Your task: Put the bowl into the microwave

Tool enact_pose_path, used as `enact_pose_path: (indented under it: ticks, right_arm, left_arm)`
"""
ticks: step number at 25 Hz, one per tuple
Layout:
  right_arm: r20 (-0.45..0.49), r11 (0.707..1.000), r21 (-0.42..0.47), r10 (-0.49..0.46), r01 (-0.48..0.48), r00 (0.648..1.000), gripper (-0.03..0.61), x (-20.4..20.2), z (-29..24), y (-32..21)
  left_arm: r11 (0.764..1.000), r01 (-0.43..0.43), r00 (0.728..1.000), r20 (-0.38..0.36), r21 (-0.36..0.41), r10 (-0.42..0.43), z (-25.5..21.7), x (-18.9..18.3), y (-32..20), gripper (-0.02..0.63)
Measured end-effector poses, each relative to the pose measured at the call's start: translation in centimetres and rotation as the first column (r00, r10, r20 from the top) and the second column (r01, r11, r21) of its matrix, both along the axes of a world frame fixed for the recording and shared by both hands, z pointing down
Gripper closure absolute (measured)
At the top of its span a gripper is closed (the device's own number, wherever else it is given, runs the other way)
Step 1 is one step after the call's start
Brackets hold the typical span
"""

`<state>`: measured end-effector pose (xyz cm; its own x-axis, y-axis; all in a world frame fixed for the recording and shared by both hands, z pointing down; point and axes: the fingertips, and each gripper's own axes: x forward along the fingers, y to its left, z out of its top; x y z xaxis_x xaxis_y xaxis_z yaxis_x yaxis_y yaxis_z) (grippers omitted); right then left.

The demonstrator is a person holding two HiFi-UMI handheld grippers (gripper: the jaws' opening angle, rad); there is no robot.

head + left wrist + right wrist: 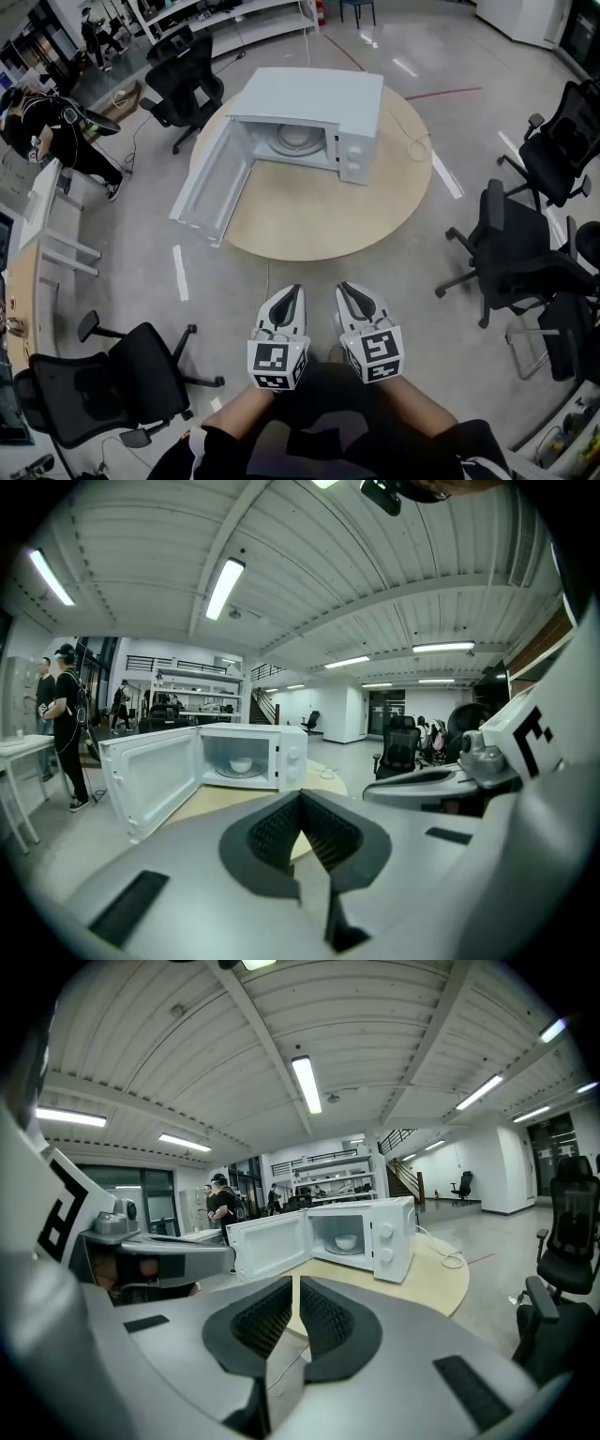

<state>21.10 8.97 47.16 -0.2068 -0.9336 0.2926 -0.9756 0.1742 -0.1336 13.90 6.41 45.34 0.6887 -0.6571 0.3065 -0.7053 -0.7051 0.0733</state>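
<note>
Black office chairs ring the round surface (319, 217): one behind it (183, 80), two to the right (530, 258), one at the near left (122, 384). A person (47, 127) stands far off at the upper left. Bare floor lies between the surface and the two hand-held grippers, and nothing stands in that gap.

The white microwave (319, 103) sits at the back of the surface, its door (211, 187) swung wide to the left. The bowl (295, 138) rests inside on the turntable. A thin cable (417, 145) curls just right of the microwave.

The surface is pale wood, and the bowl is small, white and round. The left hand-held gripper (294, 292) and the right one (345, 289) are held low, well apart from the surface. Both have their ribbed black pads pressed together on nothing.
</note>
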Motion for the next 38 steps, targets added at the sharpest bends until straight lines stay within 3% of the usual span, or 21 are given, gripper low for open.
enact_pose_path:
  ticks: [7, 19, 38]
  right_arm:
    - [-0.02, 1.0, -0.001, -0.027, 0.027, 0.999, 0.541, -1.9, 0.5, 1.8]
    - [-0.043, 1.0, -0.019, -0.017, 0.016, 0.999, 0.563, -3.0, 2.3, 4.3]
    - [-0.053, 1.0, -0.006, -0.019, 0.019, 0.998, 0.563, -4.6, 1.6, 3.3]
  left_arm:
    - [0.998, 0.052, 0.999, -0.013, -0.029, -0.052, 1.1, -2.7, 1.4, 0.568]
    - [0.999, 0.034, 0.999, -0.013, -0.037, -0.034, 2.9, -3.6, 3.4, 0.568]
    - [0.999, 0.039, 0.999, -0.024, -0.033, -0.04, 2.7, -5.3, 2.5, 0.568]
